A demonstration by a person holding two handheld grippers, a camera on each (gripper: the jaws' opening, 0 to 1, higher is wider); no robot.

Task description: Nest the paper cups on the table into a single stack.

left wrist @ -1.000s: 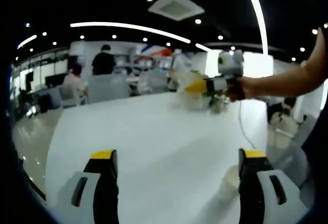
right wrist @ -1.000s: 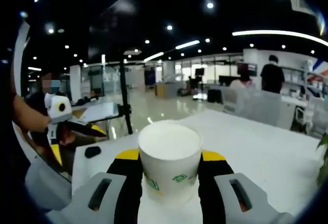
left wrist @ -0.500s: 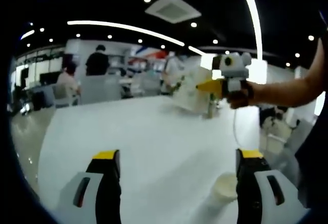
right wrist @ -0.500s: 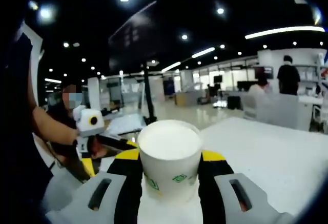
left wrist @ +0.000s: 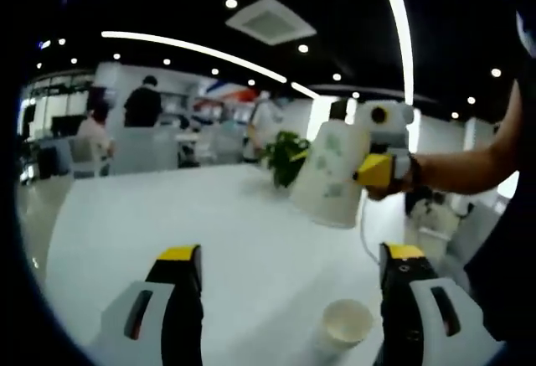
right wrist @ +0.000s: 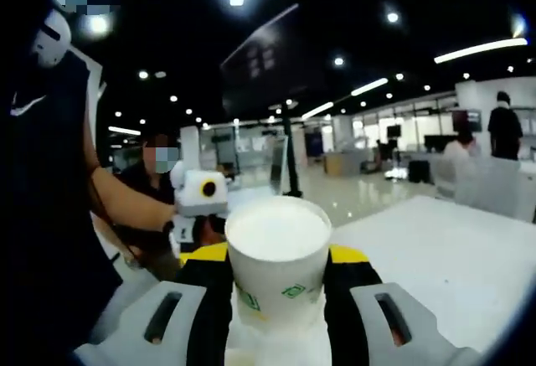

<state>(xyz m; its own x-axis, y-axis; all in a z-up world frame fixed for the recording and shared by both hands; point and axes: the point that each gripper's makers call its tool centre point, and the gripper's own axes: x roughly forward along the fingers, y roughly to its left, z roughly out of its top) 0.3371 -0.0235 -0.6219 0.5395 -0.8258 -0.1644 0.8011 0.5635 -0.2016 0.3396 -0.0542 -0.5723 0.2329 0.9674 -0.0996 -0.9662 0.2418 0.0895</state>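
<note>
In the left gripper view the white counter (left wrist: pixel 167 215) stretches wide and bare ahead, its far edge meeting a row of chairs and people in the office behind, and its left edge curving down toward the shiny floor. The left hand-held gripper (left wrist: pixel 285 270) has its jaws spread wide apart with nothing between them. Just inside its right jaw a small paper cup (left wrist: pixel 347 322) stands upright on the counter, mouth up; it looks empty, though the blur makes that hard to be sure of. Above the counter, to the right, the right hand-held gripper (left wrist: pixel 368 169) is held out by a person's hand and carries a larger paper cup (left wrist: pixel 331 177) in the air, tilted, with its base toward the left and clear of the surface. A green plant (left wrist: pixel 285 155) sits behind it at the far side of the counter.

In the right gripper view the same held cup (right wrist: pixel 278 270) sits pinched between the two jaws of the right hand-held gripper (right wrist: pixel 278 286), its open mouth toward the camera and its inside white and empty. Beyond it the left hand-held gripper (right wrist: pixel 197 215) shows in a person's hand, and the counter (right wrist: pixel 452 274) runs off to the right
</note>
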